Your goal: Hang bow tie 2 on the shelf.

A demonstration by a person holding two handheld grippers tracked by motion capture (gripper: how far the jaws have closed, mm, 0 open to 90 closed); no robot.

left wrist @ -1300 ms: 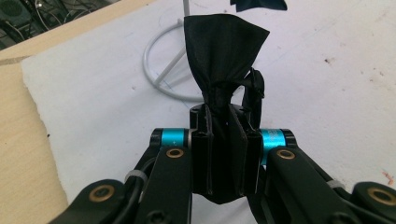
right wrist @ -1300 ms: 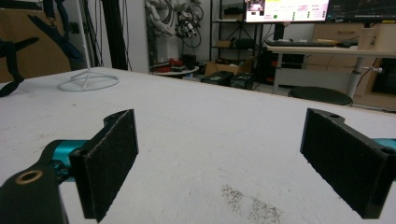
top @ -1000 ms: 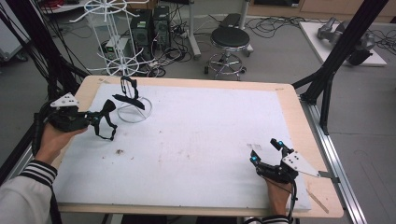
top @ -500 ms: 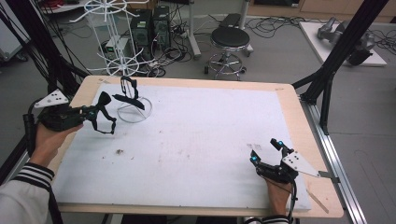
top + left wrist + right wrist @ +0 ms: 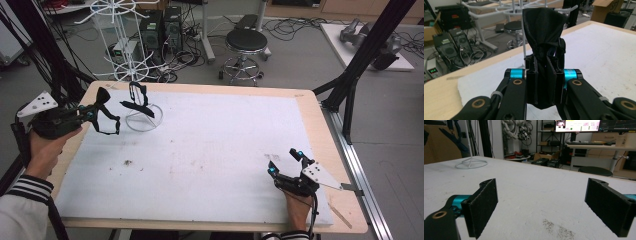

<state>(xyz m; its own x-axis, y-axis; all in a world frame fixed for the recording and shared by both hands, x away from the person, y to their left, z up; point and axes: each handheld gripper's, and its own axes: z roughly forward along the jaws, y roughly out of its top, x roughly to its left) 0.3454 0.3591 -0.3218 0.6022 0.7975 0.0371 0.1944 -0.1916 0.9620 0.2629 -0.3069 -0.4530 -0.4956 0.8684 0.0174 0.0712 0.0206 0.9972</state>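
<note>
Moved: left claw sits higher and farther left than a second ago, black cloth strap going with it.
Left claw: I see it clamped shut on the strap, fabric bunched between the pads.
Strap: hangs above the counter's far left corner, just beside the white wire stand.
Right claw: unmoved, wide open, holding nothing, low over the near right counter.

A wooden table carries a white foam mat that covers nearly its whole top. On the mat's far left stands a white wire stand on its round base; a dark smudge marks the mat nearby.
</note>
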